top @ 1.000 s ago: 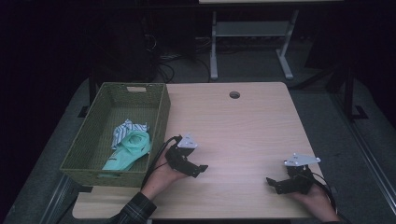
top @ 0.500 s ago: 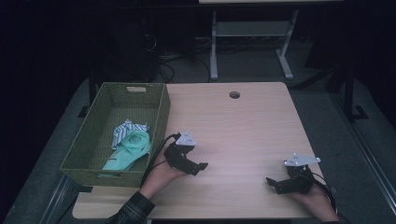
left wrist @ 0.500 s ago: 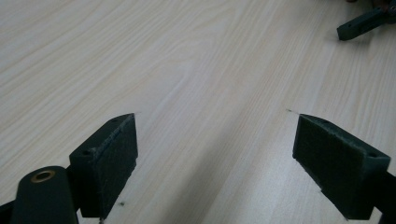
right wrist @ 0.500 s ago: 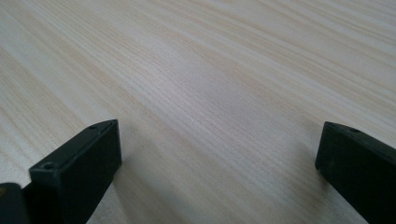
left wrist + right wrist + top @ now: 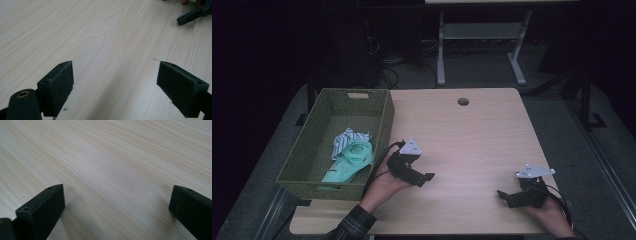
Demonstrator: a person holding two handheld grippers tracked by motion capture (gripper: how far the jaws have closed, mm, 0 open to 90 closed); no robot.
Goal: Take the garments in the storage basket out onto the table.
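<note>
A: Tongs, high view: left tongs (image 5: pixel 424 177) at 7 o'clock on the tabletop (image 5: pixel 472 135), right tongs (image 5: pixel 507 196) at 5 o'clock; both spread, empty. Basket (image 5: pixel 384 120) at 9 o'clock holds crumpled cloths (image 5: pixel 350 152).

B: Handling?

A: Soft, light, likely; pinch a raised fold.

B: Left gripper view?

A: Jaws wide apart over bare wood.

B: Right gripper view?

A: Same: apart, holding nothing.

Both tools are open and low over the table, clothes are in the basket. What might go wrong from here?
1. The left tool sits right beside the green basket; swinging toward the crumpled clothes might knock its wall.
2. The cable trailing by the basket's rim may snag there.
3. The right tool is near the table's front edge, so the hand has little room.
</note>
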